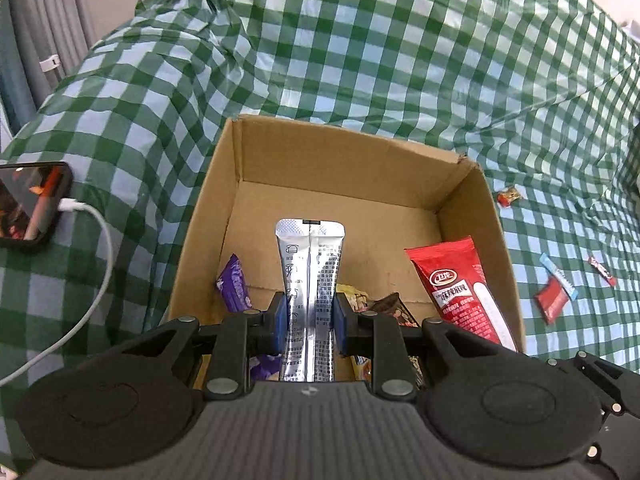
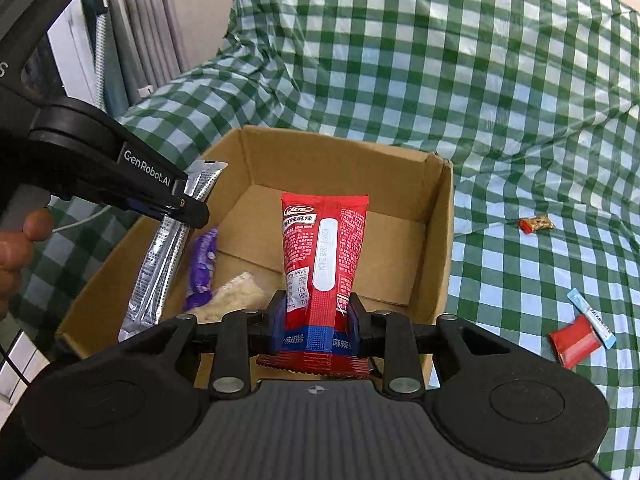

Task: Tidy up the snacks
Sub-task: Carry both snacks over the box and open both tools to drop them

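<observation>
From the left wrist, the left gripper squeezes a long shiny silver snack packet over the open brown cardboard box. From the right wrist, the right gripper squeezes a red plastic snack packet over that box.

Box on tablecloth — phone left, loose snacks right

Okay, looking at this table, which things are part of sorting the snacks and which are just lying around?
Part of the job:
- cardboard box
- silver sachet in the left gripper
- red packet in the right gripper
- purple snack in the box
- loose sweets on the cloth

Just lying about:
- phone
- white cable
- checked cloth
</observation>
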The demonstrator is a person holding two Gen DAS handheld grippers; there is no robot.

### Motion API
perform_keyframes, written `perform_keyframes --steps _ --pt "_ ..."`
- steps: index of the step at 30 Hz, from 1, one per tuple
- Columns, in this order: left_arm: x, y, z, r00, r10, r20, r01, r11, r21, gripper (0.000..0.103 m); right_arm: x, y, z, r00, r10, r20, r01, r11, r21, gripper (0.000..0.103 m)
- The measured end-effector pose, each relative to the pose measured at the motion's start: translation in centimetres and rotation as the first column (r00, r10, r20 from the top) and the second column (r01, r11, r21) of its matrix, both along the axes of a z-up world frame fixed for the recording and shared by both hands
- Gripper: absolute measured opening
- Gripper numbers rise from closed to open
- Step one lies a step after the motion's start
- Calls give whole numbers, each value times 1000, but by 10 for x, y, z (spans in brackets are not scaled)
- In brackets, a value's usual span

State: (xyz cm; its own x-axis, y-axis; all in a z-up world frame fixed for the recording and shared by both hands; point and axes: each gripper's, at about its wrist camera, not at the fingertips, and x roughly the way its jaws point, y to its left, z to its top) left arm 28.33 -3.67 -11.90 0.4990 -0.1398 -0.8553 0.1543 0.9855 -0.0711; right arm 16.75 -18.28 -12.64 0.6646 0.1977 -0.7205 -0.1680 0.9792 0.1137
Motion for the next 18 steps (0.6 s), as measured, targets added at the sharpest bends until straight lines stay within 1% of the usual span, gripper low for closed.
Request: perform_keyframes --steps 4,7,8,9,10,11,12,13,14,15,16,18 --pt "9 -9 -10 1000 -12 -6 12 999 30 26 8 -3 -8 1000 -9 -13 9 1000 -7 32" --pt "14 -14 -15 1000 -24 5 24 998 63 27 14 -3 -10 1000 -8 -8 8 1000 -16 32" --pt "16 -16 -15 1000 -27 9 26 997 73 30 16 -3 -10 1000 -7 -2 7 1000 -20 35" --pt "17 -16 -16 999 -28 15 26 996 83 33 18 -3 -10 1000 -4 6 4 1000 -24 42" --pt "17 -15 -14 999 -32 26 30 996 86 52 21 -2 -10 1000 1 11 0 1000 -30 45" --pt "16 -15 -12 998 -37 41 34 995 91 83 23 -2 -9 1000 -1 19 1 999 -36 49" --pt "12 -14 -8 997 -40 70 33 994 103 97 23 -1 -7 1000 -1 30 2 999 -41 61" --pt "7 -13 -4 994 -37 107 25 993 115 103 23 -1 -4 999 0 41 2 999 -49 69" --pt "-1 -12 1 988 -37 150 18 992 126 103 20 0 -2 999 0 52 3 998 -61 81" --pt "-9 -11 4 984 -50 171 26 990 141 103 15 1 1 998 2 62 2 997 -72 86" --pt "-17 -11 5 982 -70 174 42 986 160 103 9 2 4 998 10 64 -5 997 -77 87" --pt "-35 -9 6 984 -81 161 49 981 189 103 -5 2 7 999 20 42 -17 998 -68 91"
